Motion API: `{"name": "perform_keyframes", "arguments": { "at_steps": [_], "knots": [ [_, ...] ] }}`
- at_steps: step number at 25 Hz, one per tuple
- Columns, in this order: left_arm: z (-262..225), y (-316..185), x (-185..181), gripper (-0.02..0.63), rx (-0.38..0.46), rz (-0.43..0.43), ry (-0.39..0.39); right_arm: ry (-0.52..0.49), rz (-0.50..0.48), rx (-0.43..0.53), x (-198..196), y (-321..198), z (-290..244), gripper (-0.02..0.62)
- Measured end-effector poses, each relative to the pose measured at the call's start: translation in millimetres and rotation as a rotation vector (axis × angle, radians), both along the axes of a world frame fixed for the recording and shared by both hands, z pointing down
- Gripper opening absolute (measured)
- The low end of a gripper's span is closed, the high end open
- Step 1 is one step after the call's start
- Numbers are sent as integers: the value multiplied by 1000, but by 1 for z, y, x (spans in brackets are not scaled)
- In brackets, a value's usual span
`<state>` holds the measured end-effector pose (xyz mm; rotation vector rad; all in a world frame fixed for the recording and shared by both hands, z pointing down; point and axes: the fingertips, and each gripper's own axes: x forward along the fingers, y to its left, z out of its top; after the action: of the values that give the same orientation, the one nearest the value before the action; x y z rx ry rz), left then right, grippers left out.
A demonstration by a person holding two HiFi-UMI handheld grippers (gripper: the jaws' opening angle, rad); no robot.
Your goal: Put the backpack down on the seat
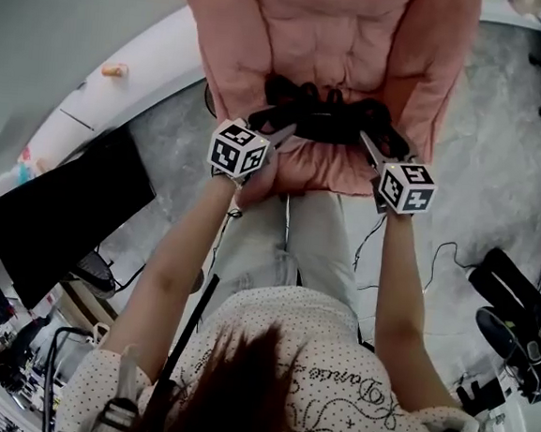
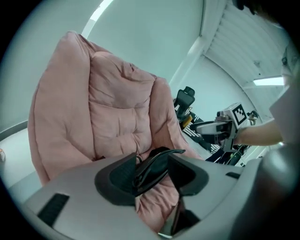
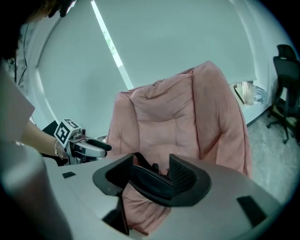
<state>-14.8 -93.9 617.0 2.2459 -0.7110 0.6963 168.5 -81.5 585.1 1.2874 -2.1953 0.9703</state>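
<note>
A pink quilted armchair (image 1: 329, 32) fills the top of the head view. Black backpack straps (image 1: 328, 114) stretch across its seat between my two grippers, and pink fabric (image 3: 140, 206) hangs below them; I cannot tell it apart from the seat cushion. My left gripper (image 1: 288, 127) is shut on a bundle of black strap (image 2: 152, 171) that fills the gap between its pads. My right gripper (image 1: 369, 142) is shut on a broad padded strap (image 3: 150, 180) that spans both pads. Both grippers point down toward the seat, side by side.
A black monitor (image 1: 64, 211) stands on the white curved desk (image 1: 121, 94) at the left. Cables (image 1: 437, 248) trail on the grey floor, with black chair parts (image 1: 512, 302) at the right. A black office chair (image 3: 286, 70) stands behind the armchair.
</note>
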Motion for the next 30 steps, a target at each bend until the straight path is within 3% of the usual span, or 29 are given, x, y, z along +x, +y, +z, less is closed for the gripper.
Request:
{"name": "perform_keyframes", "arguments": {
  "at_steps": [2, 9, 16, 24, 30],
  "knots": [
    [-15, 3, 0, 174, 29, 19, 9, 0, 1, 35, -4, 4, -17, 186],
    [-66, 11, -14, 12, 153, 2, 53, 83, 29, 151, -12, 23, -63, 17],
    [-124, 11, -31, 5, 306, -2, 98, 108, 100, 312, -21, 28, -128, 12],
    [-206, 1, -32, 5, 508, -32, 130, 174, 78, 523, -32, 27, -218, 12],
    [-256, -1, -49, 5, 608, -91, 122, 181, 194, 675, -33, 31, -280, 11]
  ]
}}
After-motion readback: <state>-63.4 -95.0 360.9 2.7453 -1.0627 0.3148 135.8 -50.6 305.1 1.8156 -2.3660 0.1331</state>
